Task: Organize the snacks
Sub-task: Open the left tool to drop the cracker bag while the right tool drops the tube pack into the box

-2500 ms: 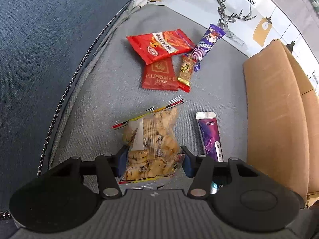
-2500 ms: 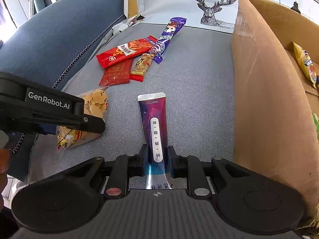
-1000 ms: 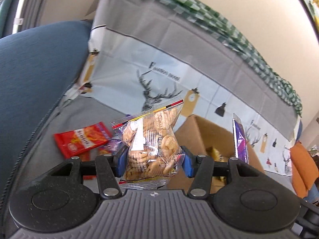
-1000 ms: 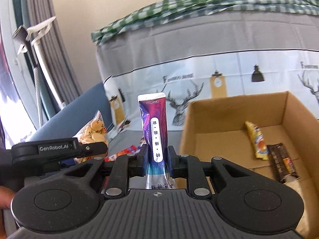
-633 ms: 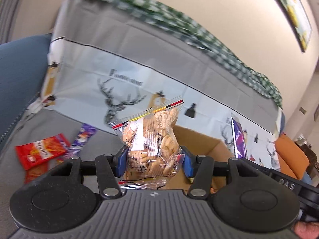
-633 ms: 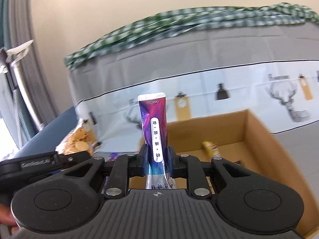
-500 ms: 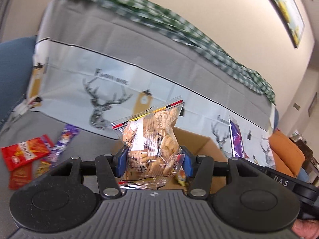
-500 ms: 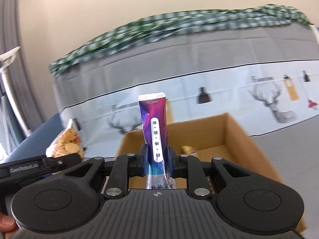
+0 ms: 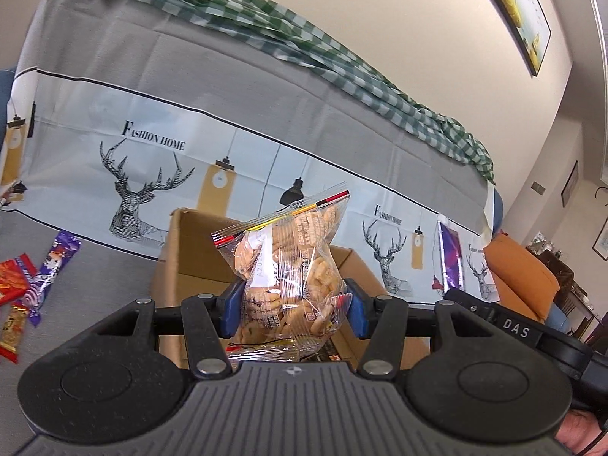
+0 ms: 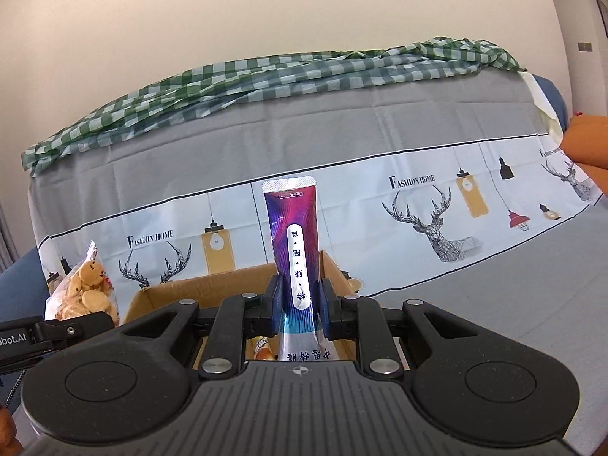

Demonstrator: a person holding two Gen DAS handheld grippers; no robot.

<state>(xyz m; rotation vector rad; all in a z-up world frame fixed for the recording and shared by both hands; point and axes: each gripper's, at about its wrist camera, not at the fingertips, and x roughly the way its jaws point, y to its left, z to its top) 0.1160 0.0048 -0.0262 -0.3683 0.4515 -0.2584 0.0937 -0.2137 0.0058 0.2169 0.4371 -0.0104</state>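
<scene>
Both snacks held over the cardboard box (image 9: 178, 262), ready to drop.

The left gripper (image 9: 290, 309) is clamped halfway on the clear biscuit bag (image 9: 290, 266); the right gripper (image 10: 298, 311) is pinched nearly closed on the purple pouch (image 10: 294, 243) (both upright). Next, I judge: lower inside the walls, then release.

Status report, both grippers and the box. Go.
Left gripper shut on cracker bag. Right gripper shut on purple pouch. Cardboard box ahead, open, unobstructed.
</scene>
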